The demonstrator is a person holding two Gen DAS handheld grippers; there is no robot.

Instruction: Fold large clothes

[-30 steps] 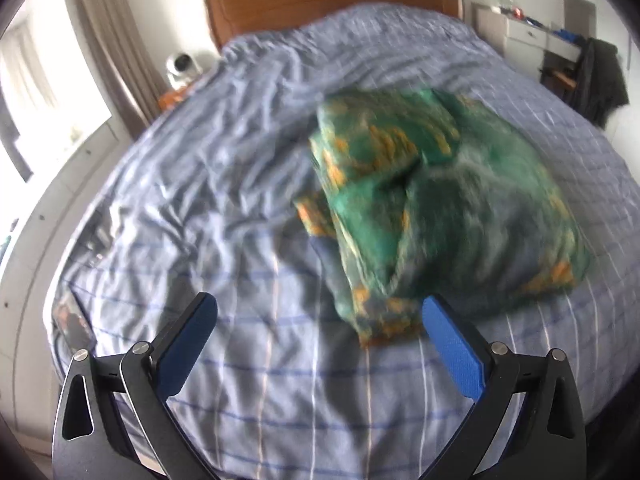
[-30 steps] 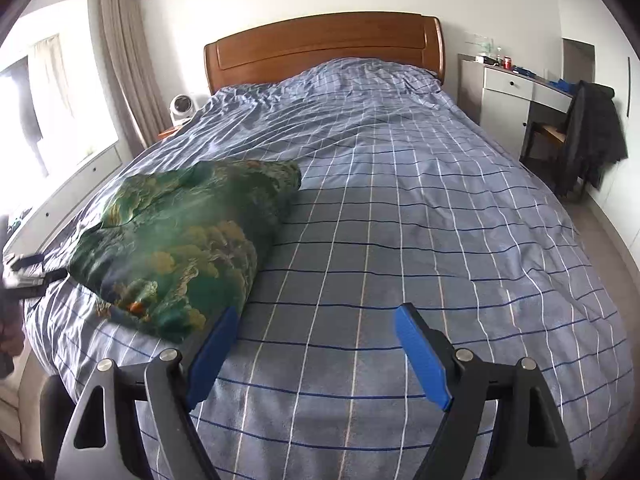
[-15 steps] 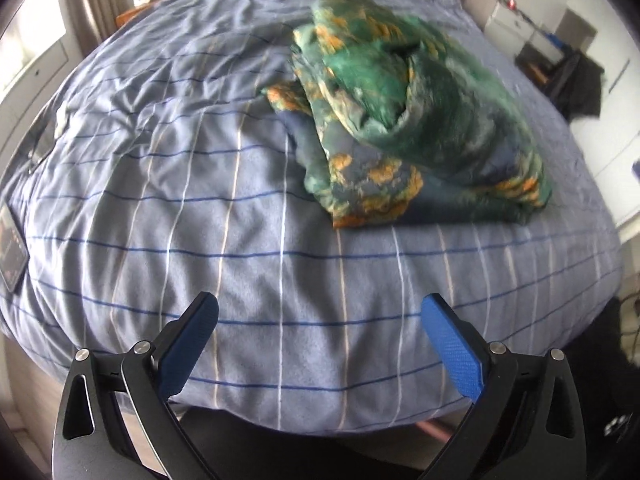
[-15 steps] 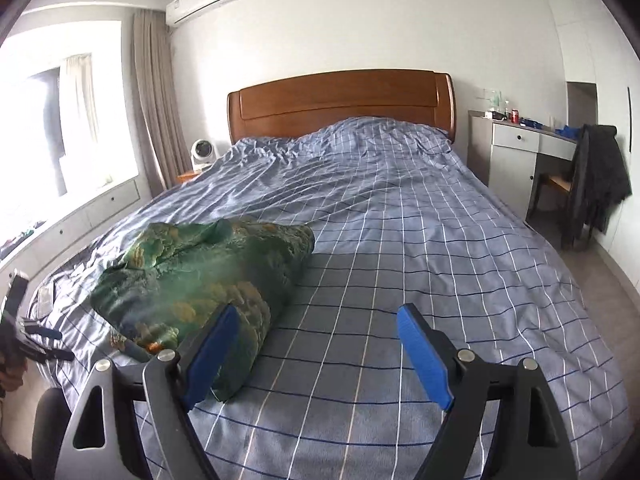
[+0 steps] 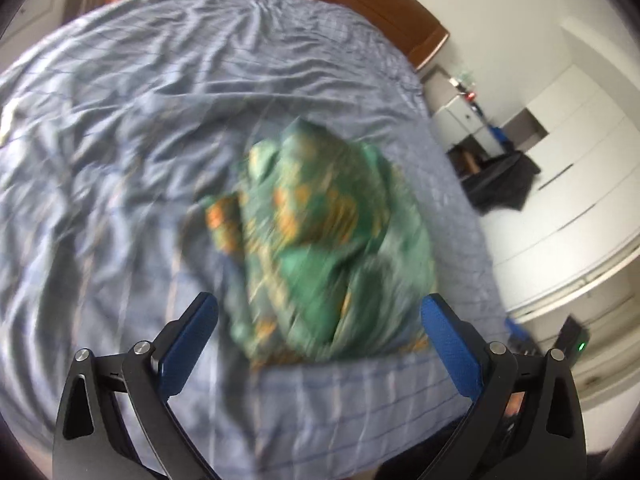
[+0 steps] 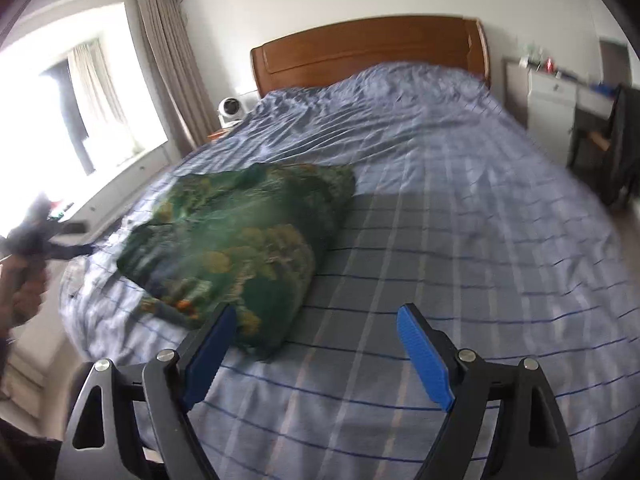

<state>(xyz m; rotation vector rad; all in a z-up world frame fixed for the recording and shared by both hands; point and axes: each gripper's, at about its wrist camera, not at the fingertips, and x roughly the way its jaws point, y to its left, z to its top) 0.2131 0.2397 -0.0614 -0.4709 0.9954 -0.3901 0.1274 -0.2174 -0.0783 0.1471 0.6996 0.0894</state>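
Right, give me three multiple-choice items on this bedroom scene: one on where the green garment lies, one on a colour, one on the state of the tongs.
1. Where is the green patterned garment?
A. on the blue checked bedspread
B. on the floor
C. over the wooden headboard

2. What colour are the pads of the tongs?
A. red
B. blue
C. white

3. How do the left tongs and right tongs stand?
A. both shut on cloth
B. one open, one shut
C. both open, holding nothing

Answers:
1 A, the garment lies bunched on the bedspread near its foot end.
2 B, both views show blue pads on black arms.
3 C, each pair stands wide apart with no cloth between.
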